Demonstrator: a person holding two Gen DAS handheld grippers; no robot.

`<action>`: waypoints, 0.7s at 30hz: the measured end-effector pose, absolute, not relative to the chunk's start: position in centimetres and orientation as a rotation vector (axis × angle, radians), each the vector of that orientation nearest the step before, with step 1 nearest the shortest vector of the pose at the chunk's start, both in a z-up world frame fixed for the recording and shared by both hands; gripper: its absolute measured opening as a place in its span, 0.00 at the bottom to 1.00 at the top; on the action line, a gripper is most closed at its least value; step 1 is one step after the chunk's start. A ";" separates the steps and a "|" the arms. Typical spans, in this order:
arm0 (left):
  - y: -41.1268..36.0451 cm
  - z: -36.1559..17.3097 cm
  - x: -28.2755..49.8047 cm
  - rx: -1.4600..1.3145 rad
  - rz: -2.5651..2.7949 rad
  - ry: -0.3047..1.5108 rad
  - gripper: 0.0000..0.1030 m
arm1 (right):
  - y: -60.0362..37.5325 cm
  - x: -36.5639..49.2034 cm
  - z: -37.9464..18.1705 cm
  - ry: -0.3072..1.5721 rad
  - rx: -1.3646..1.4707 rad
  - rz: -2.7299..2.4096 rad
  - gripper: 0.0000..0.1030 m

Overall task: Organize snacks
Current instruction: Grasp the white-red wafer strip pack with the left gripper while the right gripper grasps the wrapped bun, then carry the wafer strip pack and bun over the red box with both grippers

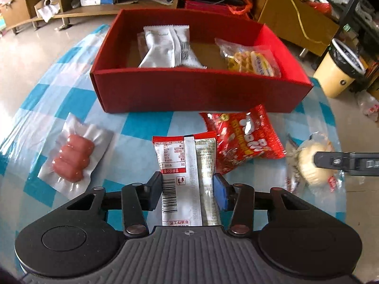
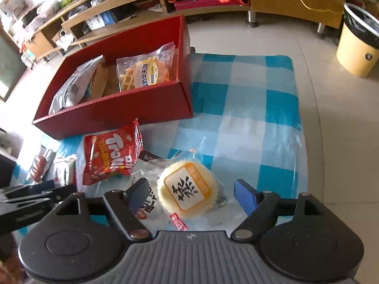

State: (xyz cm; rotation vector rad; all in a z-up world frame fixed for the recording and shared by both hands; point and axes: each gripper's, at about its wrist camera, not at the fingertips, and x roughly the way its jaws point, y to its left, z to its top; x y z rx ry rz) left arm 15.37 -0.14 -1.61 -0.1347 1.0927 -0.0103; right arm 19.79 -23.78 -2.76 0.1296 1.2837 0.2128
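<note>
My left gripper [image 1: 188, 184] is shut on a red and white snack packet [image 1: 187, 165], held above the checked cloth, short of the red box [image 1: 189, 94]. The box holds a silver packet [image 1: 165, 47] and a waffle packet [image 1: 251, 58]. My right gripper [image 2: 191, 193] is open around a round yellow cake [image 2: 187, 190] in clear wrap lying on the cloth. A red Trolli bag [image 2: 111, 153] lies between the two grippers; it also shows in the left wrist view [image 1: 244, 139]. A vacuum pack of sausages [image 1: 73, 158] lies at the left.
The blue and white checked cloth [image 2: 260, 108] covers the table. A yellow bin [image 2: 357, 42] stands on the floor at the far right. Wooden shelves [image 1: 71, 4] with clutter stand behind the table.
</note>
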 end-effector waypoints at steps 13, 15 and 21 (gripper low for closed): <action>0.3 -2.2 15.9 -0.182 -0.049 1.136 0.52 | -23.5 19.6 -4.2 1.319 0.082 0.249 0.58; 0.3 -2.0 15.9 -0.183 -0.052 1.127 0.52 | -23.7 19.1 -3.8 1.312 0.097 0.249 0.57; 0.8 -1.0 15.5 -0.206 -0.048 1.102 0.52 | -25.1 18.6 -1.8 1.251 0.168 0.238 0.56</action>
